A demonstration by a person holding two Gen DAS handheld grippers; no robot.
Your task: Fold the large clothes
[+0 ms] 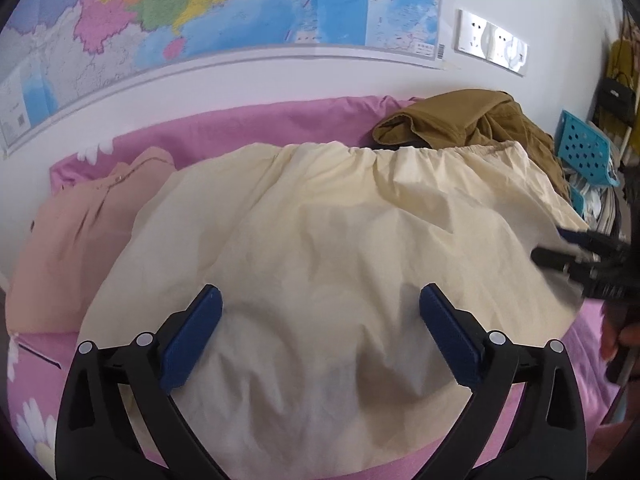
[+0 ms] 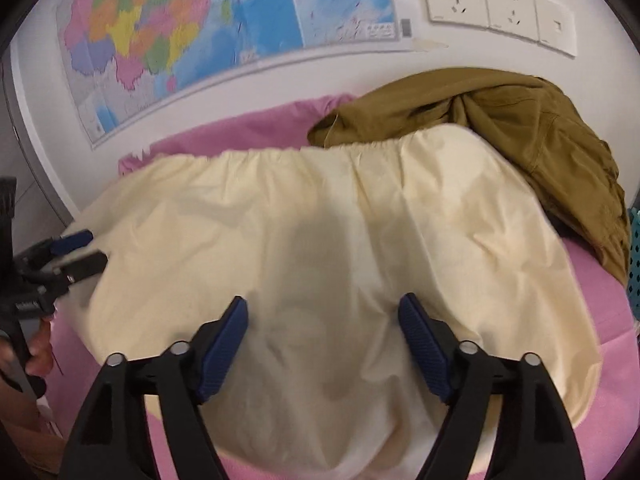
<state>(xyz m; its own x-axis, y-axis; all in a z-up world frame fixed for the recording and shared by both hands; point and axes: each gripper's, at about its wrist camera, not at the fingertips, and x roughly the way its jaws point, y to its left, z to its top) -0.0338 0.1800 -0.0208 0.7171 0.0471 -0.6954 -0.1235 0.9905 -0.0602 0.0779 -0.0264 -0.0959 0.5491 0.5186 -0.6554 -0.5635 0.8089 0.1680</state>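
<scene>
A cream skirt [image 1: 320, 240] with a gathered elastic waistband lay spread flat on the pink bed sheet [image 1: 240, 128], waistband toward the wall. The left claw [image 1: 320, 320] hovered above the garment's near half with its jaws wide apart, gripping nothing; the right claw [image 2: 322, 332] was likewise open and empty over the same cloth. An olive-brown garment [image 2: 520, 120] lay crumpled beyond the waistband, partly beneath the skirt's far right corner. A wall map [image 2: 200, 32] and a row of wall sockets [image 2: 500, 4] appeared in both views. Only the left wrist view showed a peach garment [image 1: 80, 232] beside the skirt's left edge and a turquoise perforated basket [image 1: 584, 148] at the right. Each view caught the opposite claw at the skirt's side edge, the right wrist view more clearly.
</scene>
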